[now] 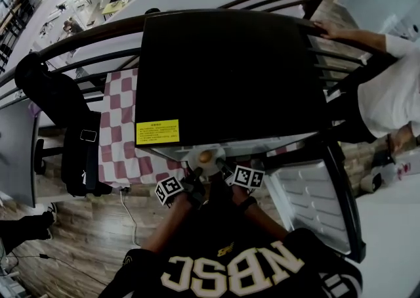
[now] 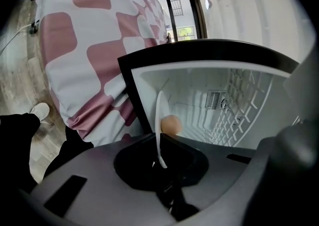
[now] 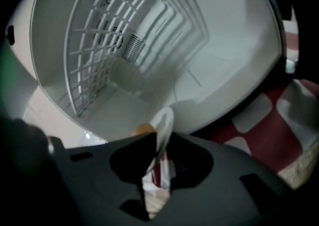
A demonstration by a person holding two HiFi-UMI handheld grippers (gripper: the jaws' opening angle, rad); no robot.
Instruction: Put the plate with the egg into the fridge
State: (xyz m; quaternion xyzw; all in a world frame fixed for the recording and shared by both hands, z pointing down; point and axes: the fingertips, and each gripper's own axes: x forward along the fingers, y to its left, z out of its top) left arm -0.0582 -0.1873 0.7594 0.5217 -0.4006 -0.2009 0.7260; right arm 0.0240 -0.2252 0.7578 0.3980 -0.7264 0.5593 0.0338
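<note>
While hand-held grippers (image 2: 160,151) (image 3: 158,156) clamp the plate (image 2: 160,118) (egg (image 2: 171,124) aboard), only their views show racks (image 3: 94,46).

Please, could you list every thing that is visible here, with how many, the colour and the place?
fridge: one, black outside, white inside, on the table, door open
tablecloth: one, pink and white checks, under the fridge
label: one, yellow, on the fridge top
wire rack: one, white, inside the fridge
plate: one, white, at the fridge opening
egg: one, brown, on the plate
bystander's sleeve: one, white, far right
left tool: dark, shut on the plate's rim
right tool: dark, shut on the opposite rim
</note>
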